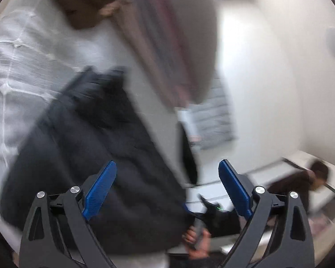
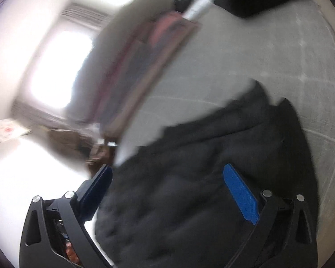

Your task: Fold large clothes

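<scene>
Blur was heavy in both views, so details were limited. Left gripper [image 1: 167, 187] and right gripper [image 2: 167, 192] were seen with jaws spread wide, nothing held. A dark jacket [image 1: 96, 156] was lying bunched on a white quilted bed [image 1: 17, 67], close under both grippers. A grab could be mistimed, or only one layer caught, leaving the fold uneven. No readable writing or brand was found.
</scene>
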